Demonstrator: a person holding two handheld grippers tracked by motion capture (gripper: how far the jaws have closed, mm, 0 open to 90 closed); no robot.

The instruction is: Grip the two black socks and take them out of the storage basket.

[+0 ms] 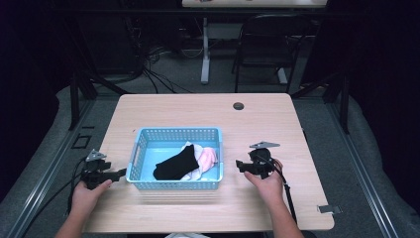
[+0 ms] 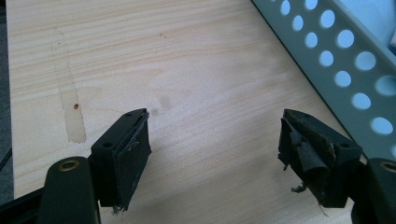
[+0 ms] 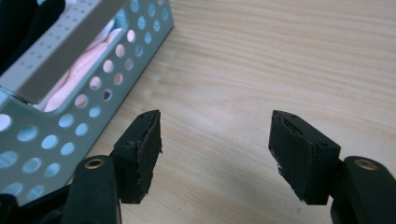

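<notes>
The left gripper (image 1: 118,174) rests low near the table's (image 1: 257,119) front left corner, jaws spread wide with nothing between them, pointing at the basket's (image 1: 134,157) left wall. That suits a grab at the wall, or a reach over it. The blue basket sits at the table's middle, toward the front edge, holding a black sock (image 1: 176,163) draped over pink (image 1: 208,157) and white cloth. Right of the basket, the right gripper (image 1: 239,165) mirrors the first: jaws apart and empty, aimed at the right wall, hand wrapped round the handle, forearm coming in from the front edge. Both seem poised to lift or steady the basket.
</notes>
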